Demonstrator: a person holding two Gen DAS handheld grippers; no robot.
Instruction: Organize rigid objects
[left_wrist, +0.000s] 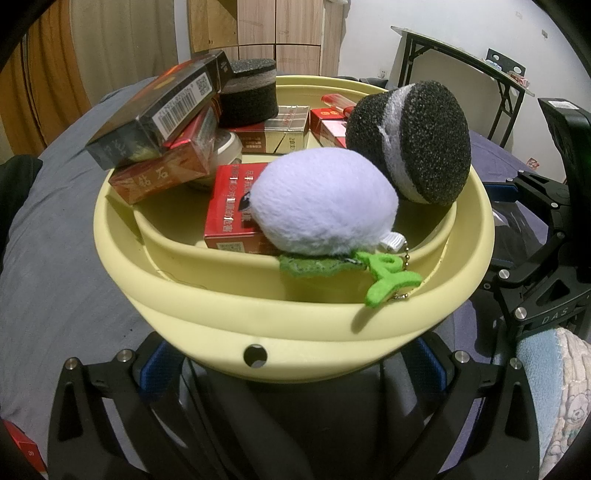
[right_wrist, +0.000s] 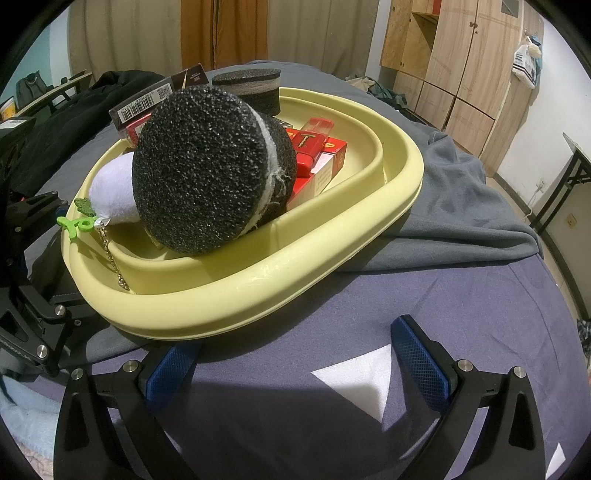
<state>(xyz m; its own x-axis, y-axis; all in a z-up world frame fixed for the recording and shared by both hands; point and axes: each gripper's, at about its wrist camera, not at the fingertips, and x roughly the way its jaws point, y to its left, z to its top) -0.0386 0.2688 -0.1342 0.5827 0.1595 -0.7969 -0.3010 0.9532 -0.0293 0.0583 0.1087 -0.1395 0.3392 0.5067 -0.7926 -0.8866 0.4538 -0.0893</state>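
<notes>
A pale yellow basin (left_wrist: 207, 295) (right_wrist: 332, 236) sits on the bed. It holds several red and dark cigarette boxes (left_wrist: 155, 107), a white plush radish (left_wrist: 325, 203) (right_wrist: 110, 192) with green leaves, and two black sponge pucks (left_wrist: 413, 140) (right_wrist: 207, 166), one leaning on the rim. My left gripper (left_wrist: 291, 365) is open, its fingers on either side of the basin's near rim. My right gripper (right_wrist: 299, 358) is open and empty, just in front of the basin's side; it also shows in the left wrist view (left_wrist: 535, 229).
The bed has a grey blanket (right_wrist: 461, 206) and a purple sheet (right_wrist: 424, 302). A red box (left_wrist: 22, 450) lies at the lower left. A folding table (left_wrist: 480, 70) and wooden wardrobes (right_wrist: 461, 62) stand behind.
</notes>
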